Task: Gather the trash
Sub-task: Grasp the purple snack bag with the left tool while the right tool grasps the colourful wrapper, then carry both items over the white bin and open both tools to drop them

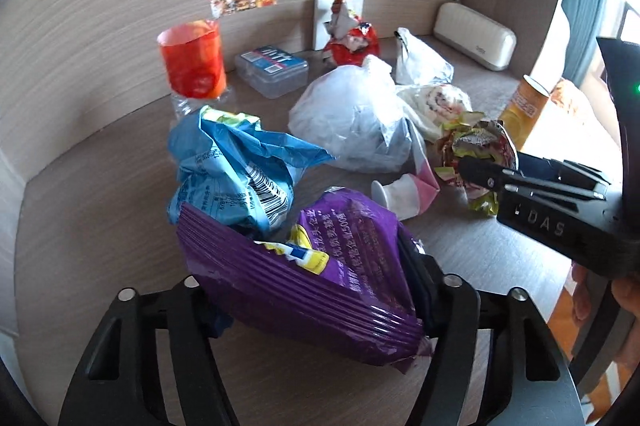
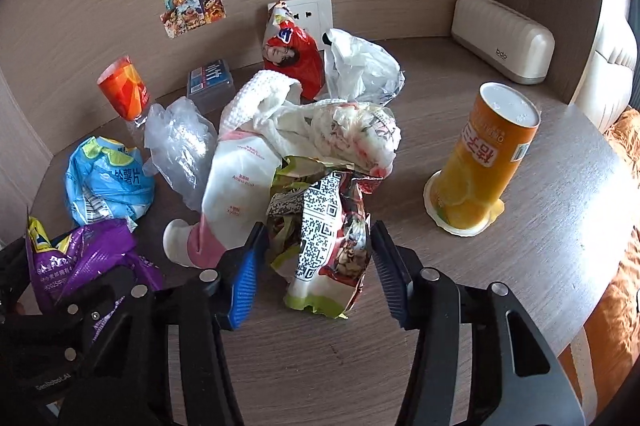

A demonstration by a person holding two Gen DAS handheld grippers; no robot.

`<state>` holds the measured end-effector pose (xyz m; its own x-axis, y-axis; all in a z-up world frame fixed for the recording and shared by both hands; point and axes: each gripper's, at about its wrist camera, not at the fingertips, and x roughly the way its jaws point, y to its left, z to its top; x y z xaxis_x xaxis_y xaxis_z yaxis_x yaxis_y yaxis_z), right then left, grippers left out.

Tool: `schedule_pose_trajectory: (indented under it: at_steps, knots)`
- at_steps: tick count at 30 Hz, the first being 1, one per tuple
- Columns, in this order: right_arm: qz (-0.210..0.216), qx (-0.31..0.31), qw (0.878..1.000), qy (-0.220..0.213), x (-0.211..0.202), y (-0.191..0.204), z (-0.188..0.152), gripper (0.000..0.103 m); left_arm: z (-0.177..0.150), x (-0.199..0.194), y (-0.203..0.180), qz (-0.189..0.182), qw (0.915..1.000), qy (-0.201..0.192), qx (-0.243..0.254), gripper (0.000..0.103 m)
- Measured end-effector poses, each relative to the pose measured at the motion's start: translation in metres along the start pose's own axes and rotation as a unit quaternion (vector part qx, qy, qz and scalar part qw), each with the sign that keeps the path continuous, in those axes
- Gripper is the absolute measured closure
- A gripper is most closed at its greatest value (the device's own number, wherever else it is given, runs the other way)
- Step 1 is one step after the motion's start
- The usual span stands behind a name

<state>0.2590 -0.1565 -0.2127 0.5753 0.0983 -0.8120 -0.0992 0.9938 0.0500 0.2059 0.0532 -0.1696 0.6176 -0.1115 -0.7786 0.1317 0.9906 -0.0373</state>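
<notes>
We hold the purple snack bag [image 1: 320, 266] clamped in our left gripper [image 1: 316, 290], its jaws pressed against both sides of the crumpled foil, so the bag sits lifted at the near edge of the wooden table [image 2: 560, 186]. Our right gripper [image 2: 316, 266] stands with jaws wide, one on each side of the crumpled QR-code wrapper [image 2: 320, 238], not pressing it as far as we can see. Taking that wrapper as our landmark: just left of it lies the white and pink pouch [image 2: 236, 186], touching it. Behind it sits a wadded white printed bag [image 2: 352, 134]. Farther left are a clear plastic bag [image 2: 176, 142] and the blue chip bag [image 2: 108, 182]. Well to the right stands the orange canister [image 2: 480, 162], upright. At the back wall we see a red snack bag [image 2: 296, 58], a white plastic bag [image 2: 360, 66], a clear lidded box [image 2: 210, 82] and an orange-labelled bottle [image 2: 124, 90].
</notes>
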Motion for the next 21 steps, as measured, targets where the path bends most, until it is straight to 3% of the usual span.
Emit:
schedule_pose_trajectory:
  at_steps: [12,17,21]
  knots:
    - [-0.012,0.049,0.998,-0.034,-0.059,-0.012,-0.001,0.055,0.012,-0.038,-0.022,-0.040,0.9958,-0.018,0.081,0.046]
    - [-0.054,0.079,0.994,-0.044,-0.088,-0.028,-0.013,0.055,0.016,-0.045,-0.061,-0.095,0.9846,-0.033,0.143,0.046]
    - [-0.119,0.122,0.984,-0.044,-0.119,-0.062,-0.042,0.055,0.016,-0.044,-0.110,-0.168,0.9664,-0.047,0.189,0.046]
